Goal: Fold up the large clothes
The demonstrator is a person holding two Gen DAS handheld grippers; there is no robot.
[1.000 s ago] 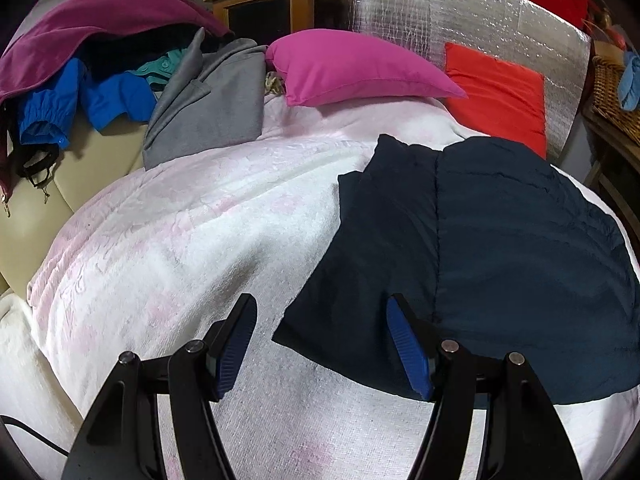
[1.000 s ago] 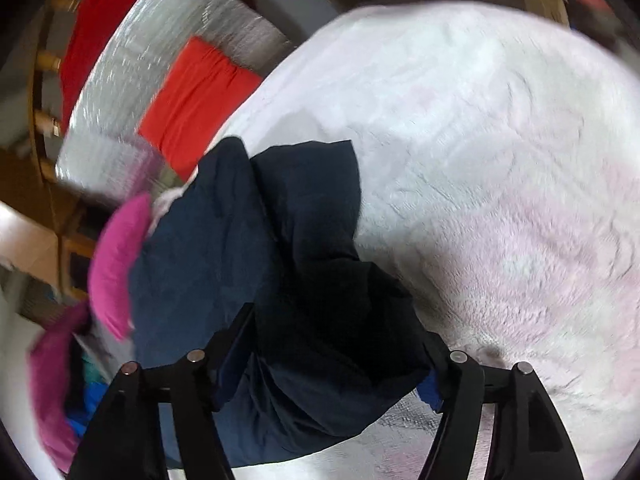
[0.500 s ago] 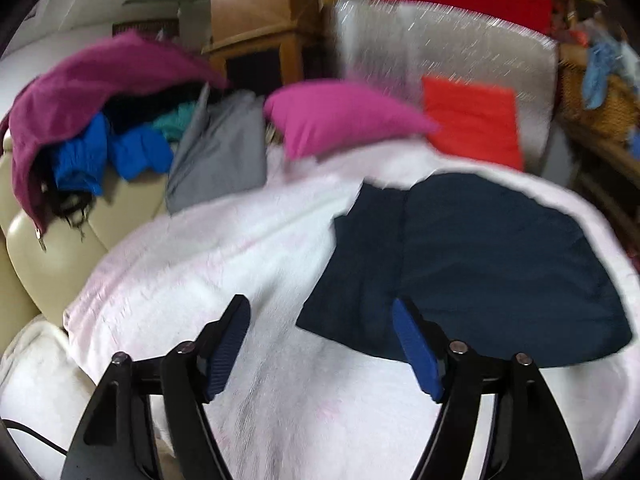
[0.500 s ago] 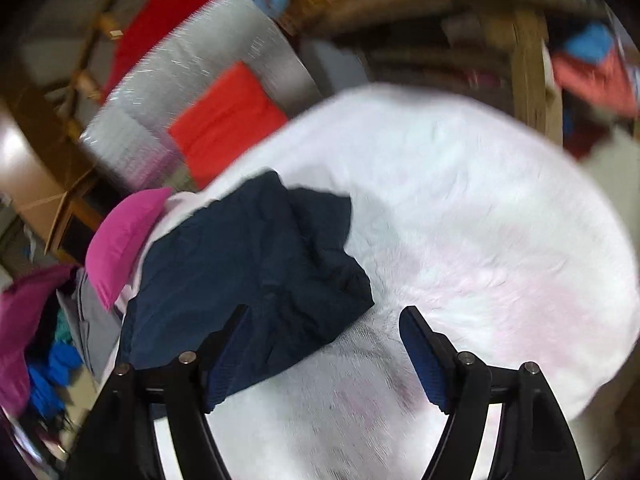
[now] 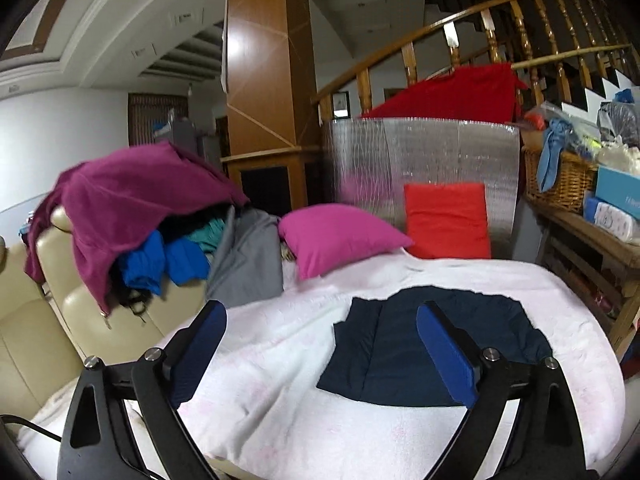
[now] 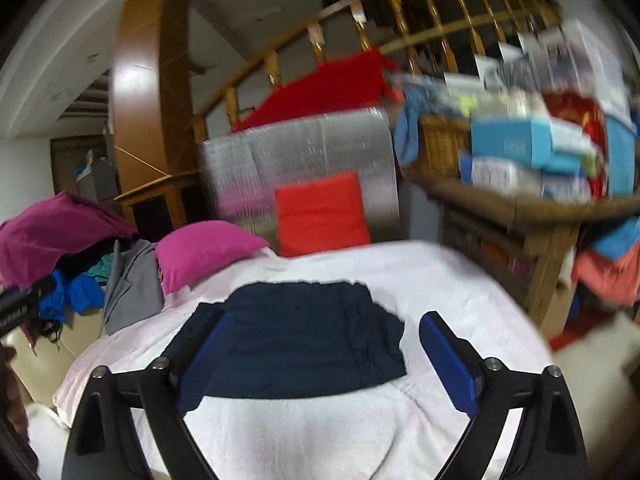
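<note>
Both jaws gape wide, empty: left hand-held gripper [image 5: 320, 354], right hand-held gripper [image 6: 324, 354]. Folded navy garment [image 6: 296, 340] lies flat on the bed [image 6: 320, 432], just ahead. Long axis left-right; right one looks nearer.

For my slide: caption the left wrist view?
Open left gripper above folded navy garment on white blanket.

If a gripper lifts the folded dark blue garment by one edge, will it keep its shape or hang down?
The dark blue garment would probably droop and unfold: it lies flat in thin layers with soft wrinkles. It looks light for its size, since it barely dents the white blanket. It likely will not slide easily, as the blanket looks fuzzy.
</note>
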